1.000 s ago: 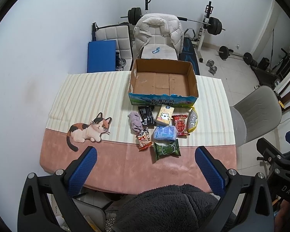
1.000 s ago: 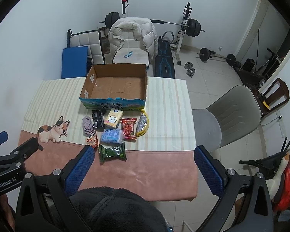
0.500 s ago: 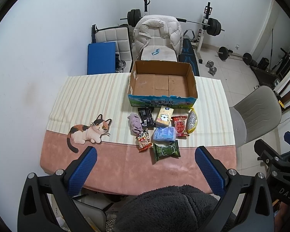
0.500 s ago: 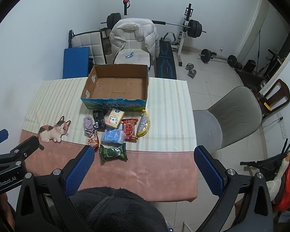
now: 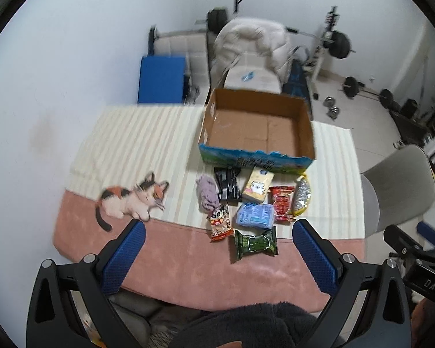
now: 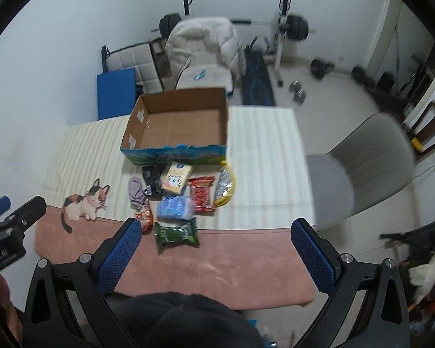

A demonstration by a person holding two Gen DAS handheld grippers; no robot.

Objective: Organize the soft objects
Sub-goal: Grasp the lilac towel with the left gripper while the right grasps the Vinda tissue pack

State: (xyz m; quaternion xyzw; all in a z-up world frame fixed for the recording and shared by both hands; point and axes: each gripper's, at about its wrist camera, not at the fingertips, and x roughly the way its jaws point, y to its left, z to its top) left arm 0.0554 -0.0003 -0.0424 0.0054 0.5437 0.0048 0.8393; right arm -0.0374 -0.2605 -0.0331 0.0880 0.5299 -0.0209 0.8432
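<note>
Ahead of my left claw [image 5: 217, 249] the packets [image 5: 253, 200] lie clustered on the desk [image 5: 148, 145], and the open box [image 5: 256, 129] stands just behind them (nothing in it). The wipes pack [image 5: 255, 243] lies nearest me. Well right of the desk stands a chair [image 5: 397, 191].

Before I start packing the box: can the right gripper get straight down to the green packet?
Probably yes. The right gripper is open and empty, and the green packet lies alone at the cluster's near edge, nothing on top.
</note>
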